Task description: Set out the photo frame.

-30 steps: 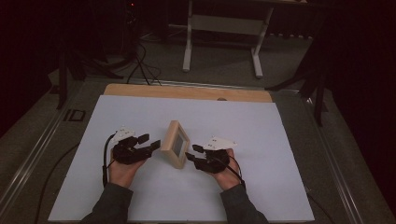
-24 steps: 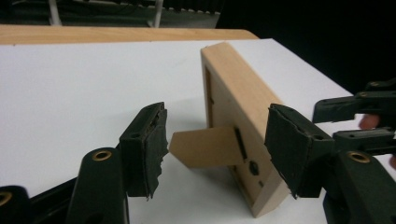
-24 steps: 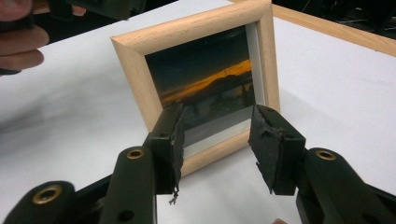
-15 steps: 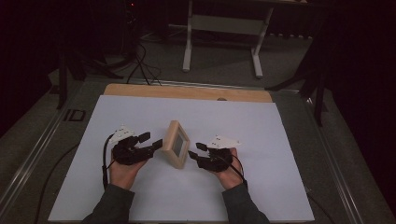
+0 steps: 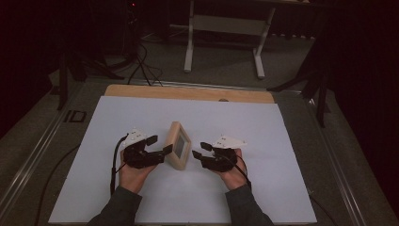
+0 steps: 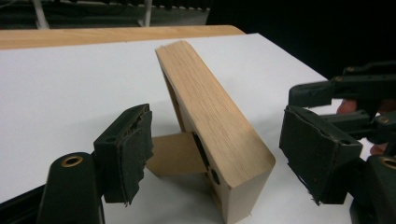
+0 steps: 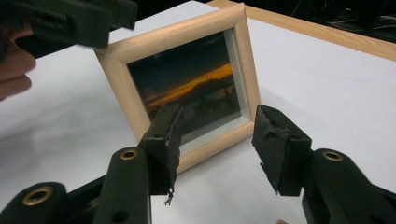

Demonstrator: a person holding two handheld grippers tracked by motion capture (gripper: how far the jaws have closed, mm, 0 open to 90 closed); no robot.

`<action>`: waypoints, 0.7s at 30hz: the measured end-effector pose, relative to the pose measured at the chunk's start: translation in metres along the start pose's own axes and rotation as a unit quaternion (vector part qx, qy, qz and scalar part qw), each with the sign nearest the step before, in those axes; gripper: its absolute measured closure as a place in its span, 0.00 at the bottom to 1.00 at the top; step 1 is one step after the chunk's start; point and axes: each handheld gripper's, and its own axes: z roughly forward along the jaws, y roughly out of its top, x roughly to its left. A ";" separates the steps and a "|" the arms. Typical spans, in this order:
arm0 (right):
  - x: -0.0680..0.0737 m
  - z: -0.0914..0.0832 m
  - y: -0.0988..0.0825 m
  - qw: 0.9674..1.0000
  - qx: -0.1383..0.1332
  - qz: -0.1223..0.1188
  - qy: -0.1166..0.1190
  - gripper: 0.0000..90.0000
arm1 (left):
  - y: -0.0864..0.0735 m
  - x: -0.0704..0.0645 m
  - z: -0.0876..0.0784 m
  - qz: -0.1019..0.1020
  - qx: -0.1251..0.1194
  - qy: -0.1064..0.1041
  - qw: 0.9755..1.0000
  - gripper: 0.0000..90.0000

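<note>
Photo frame (image 5: 179,151) upright on white mat (image 5: 263,127); left claw (image 5: 160,147), right claw (image 5: 200,149) flank it, both just opened, empty.

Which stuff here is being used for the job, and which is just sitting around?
Being used:
- wooden picture frame, standing on its back stand
- left hand-held gripper, jaws just opened, off the frame
- right hand-held gripper, jaws just opened, off the frame

Just around:
- white table mat
- metal stand legs behind the table
- floor cables

left gripper (image 6: 219,154) jaws have just been opening, now standing wide w/ nothing pressed. wooden frame (image 6: 215,121) is standing tilted btwn them on its back stand (image 6: 175,154), on the white sheet (image 6: 70,88). other gripper (image 6: 364,93) is showing at right.
</note>
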 end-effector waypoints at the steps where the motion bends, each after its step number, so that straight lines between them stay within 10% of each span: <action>1: 0.000 -0.001 0.000 1.000 -0.002 0.000 -0.001 0.56 | -0.001 -0.001 0.002 0.001 0.002 -0.001 1.000 0.28; 21: -0.002 -0.010 0.005 1.000 -0.015 -0.001 -0.006 0.56 | -0.013 -0.006 0.024 0.008 0.047 0.011 0.999 0.36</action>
